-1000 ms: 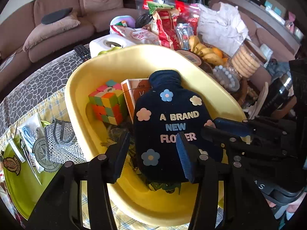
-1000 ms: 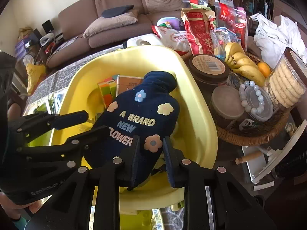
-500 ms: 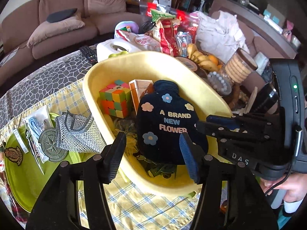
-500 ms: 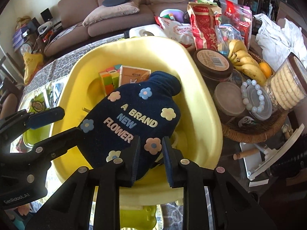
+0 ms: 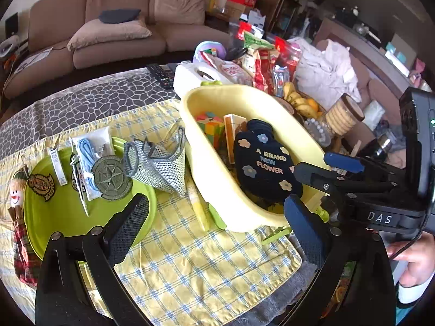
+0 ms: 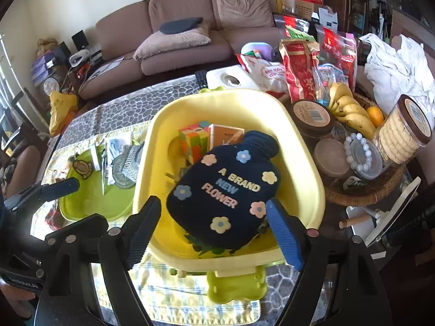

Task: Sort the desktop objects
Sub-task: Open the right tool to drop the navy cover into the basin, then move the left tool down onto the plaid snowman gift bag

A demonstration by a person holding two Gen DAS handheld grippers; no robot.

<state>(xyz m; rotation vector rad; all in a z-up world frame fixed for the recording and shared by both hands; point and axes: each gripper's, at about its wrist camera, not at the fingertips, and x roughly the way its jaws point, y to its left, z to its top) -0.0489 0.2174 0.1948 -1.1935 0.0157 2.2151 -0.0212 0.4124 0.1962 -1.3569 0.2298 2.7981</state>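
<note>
Now – navy hot-water bag (image 6: 225, 190) (flower patches) | lying in yellow tub (image 6: 304, 163)

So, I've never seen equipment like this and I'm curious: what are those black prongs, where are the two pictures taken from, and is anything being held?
There is no robot here. A person carries a hand-held two-finger gripper in each hand, and each has a wide-angle camera looking along its fingers.

The left wrist view shows the left gripper, with the right one at its right edge. The right wrist view shows the right gripper.

On the checked cloth stand a yellow tub and a green tray holding patches and small packets. In the tub lie a navy hot-water-bottle cover, a puzzle cube and a small box.

Both grippers' jaws are opening; neither holds anything, and the cover rests in the tub.
</note>
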